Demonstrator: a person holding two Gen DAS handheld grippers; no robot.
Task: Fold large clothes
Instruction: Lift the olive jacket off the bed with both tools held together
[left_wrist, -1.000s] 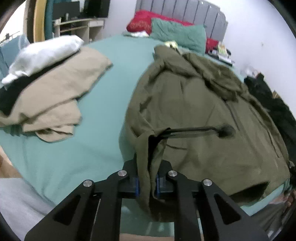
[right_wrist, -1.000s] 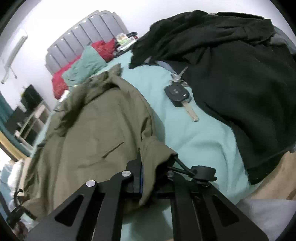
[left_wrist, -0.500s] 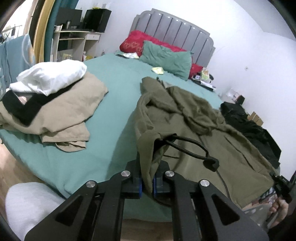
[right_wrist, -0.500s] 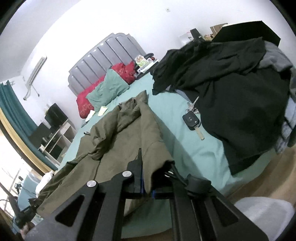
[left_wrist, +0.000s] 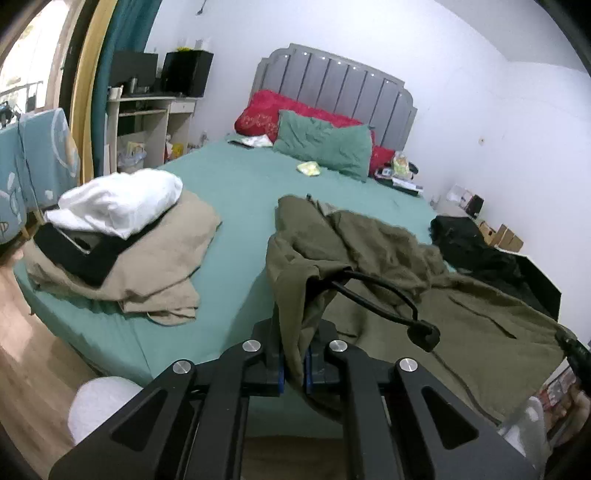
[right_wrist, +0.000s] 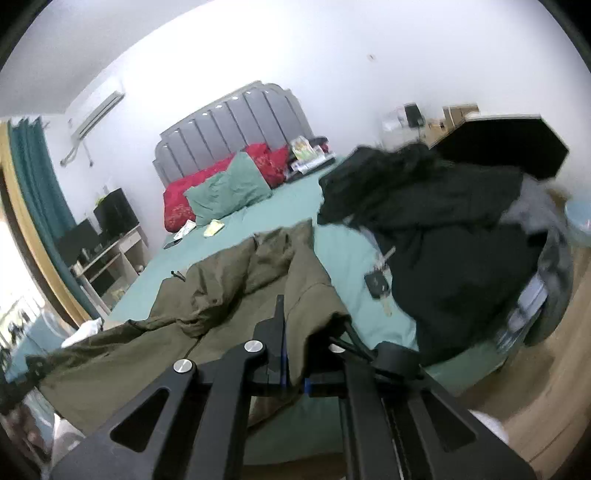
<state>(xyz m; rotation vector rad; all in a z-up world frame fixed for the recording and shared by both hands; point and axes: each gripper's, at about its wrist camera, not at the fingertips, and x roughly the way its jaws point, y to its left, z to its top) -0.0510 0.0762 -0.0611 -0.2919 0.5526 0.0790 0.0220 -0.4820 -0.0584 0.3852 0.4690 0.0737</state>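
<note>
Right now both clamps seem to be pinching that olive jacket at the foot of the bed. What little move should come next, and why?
Probably carry both corners forward toward the collar. The left gripper and right gripper each pinch a hem corner of the olive jacket, lifted off the green bed, while its upper half lies rumpled ahead. That would likely fold it in half.

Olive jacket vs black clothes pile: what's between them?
Right wrist view: a bare strip of green sheet separates the olive jacket from the black clothes pile, with a car key at the pile's edge.
</note>
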